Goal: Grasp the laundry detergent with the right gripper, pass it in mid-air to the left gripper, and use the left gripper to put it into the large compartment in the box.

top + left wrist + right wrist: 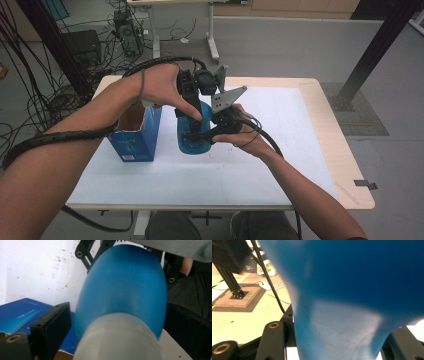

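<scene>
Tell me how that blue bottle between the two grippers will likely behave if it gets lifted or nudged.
The blue bottle looks smooth and rounded, so it could slip in a loose grip and probably rolls if laid down. It stands taller than wide, so a sideways push may tip it. The right gripper is shut on it and its wall shows no denting, which suggests fairly stiff plastic.

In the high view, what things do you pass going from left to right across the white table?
Blue box → blue bottle → right gripper shut on the bottle → bare white table top.
</scene>
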